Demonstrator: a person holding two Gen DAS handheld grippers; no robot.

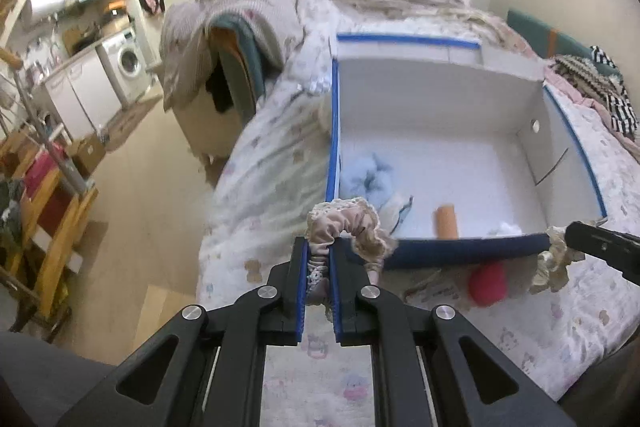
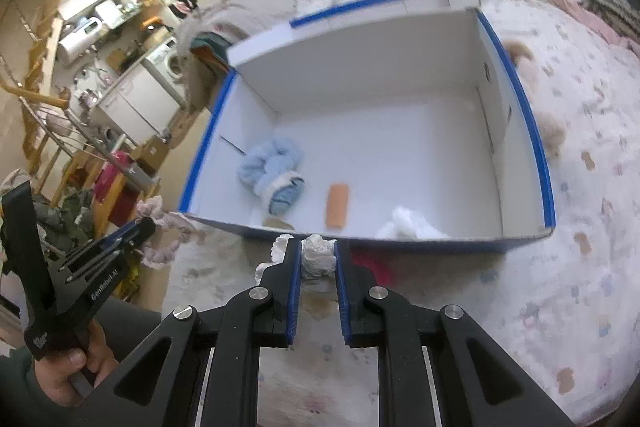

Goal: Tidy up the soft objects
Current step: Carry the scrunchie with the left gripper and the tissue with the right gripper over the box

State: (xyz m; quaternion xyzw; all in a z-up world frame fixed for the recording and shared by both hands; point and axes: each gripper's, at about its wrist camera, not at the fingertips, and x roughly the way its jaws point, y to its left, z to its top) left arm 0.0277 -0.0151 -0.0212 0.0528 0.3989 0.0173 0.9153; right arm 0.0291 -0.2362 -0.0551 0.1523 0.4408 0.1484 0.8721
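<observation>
behind everything is a small flat with a washing machine (image 1: 130, 61) and a kitchen counter, and in front a bed (image 1: 280, 163) with a pale printed sheet, on which the work is done.

the left gripper (image 1: 319, 259) is closed on a pink scrunchie (image 1: 344, 227) with a cream lace edge. it holds the scrunchie just before the near wall of the white box (image 1: 440, 95), at about rim level, so i judge it is meant to go over the edge and drop inside.

the right gripper (image 2: 318, 259) is clamped on a white frilly scrunchie (image 2: 318, 255), also right at the near wall of the box, probably for the same reason.

the box has a blue rim and sits open on the bed, which makes it easy to reach from above. inside it lie already a light blue fluffy piece (image 2: 272, 163), an orange roll (image 2: 337, 205) and a white fluffy piece (image 2: 408, 225), all near the front. so about 3 things are sorted.

outside the box, a red soft ball (image 1: 488, 283) rests on the sheet just before the front wall, and 2 tan fuzzy things (image 2: 554, 137) lie beside the box's right wall. these seem to wait for their turn.
</observation>
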